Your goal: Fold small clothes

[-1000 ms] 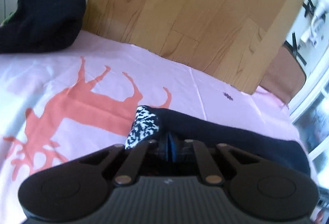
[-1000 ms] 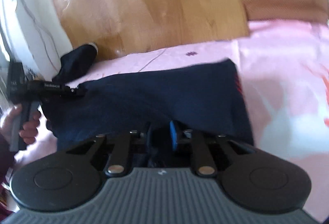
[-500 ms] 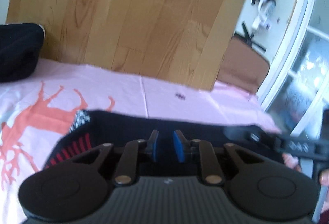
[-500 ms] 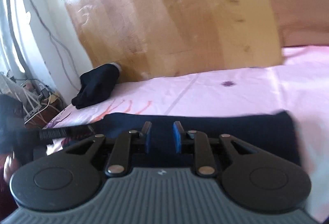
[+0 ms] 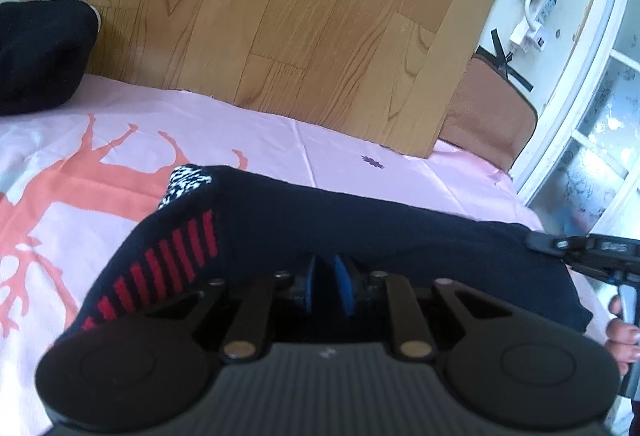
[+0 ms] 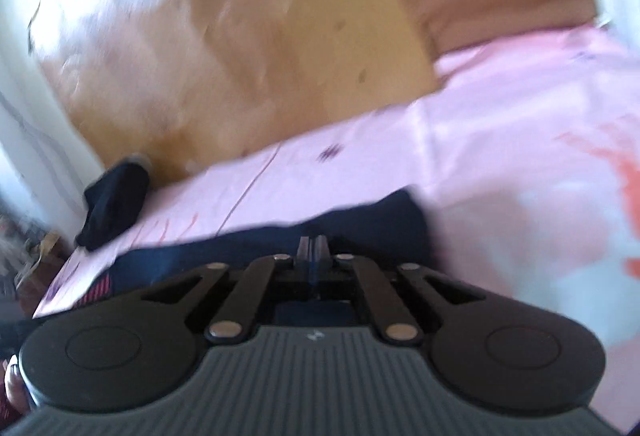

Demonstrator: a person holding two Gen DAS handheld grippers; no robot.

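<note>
A navy sock point(image 5: 360, 224) with red stripes and a black-and-white speckled toe lies across the pink sheet point(image 5: 120, 140). My left gripper point(image 5: 325, 286) sits low over its near edge, blue pads a small gap apart, with the fabric draped over the fingertips. My right gripper's fingertip point(image 5: 560, 244) touches the sock's right end in the left wrist view. In the blurred right wrist view my right gripper point(image 6: 314, 248) is shut, its tips at the edge of the sock point(image 6: 360, 224).
A wood-pattern board point(image 5: 260, 8) stands behind the bed. A dark folded garment point(image 5: 40, 48) lies at the far left by the board and shows in the right wrist view point(image 6: 112, 208). A brown cushion point(image 5: 492, 116) and a white window frame point(image 5: 580, 76) are at right.
Both grippers were open over the sock half a second ago. Now the right one has shut and swung, blurring its view; the left pads have narrowed and dropped lower over the sock.
</note>
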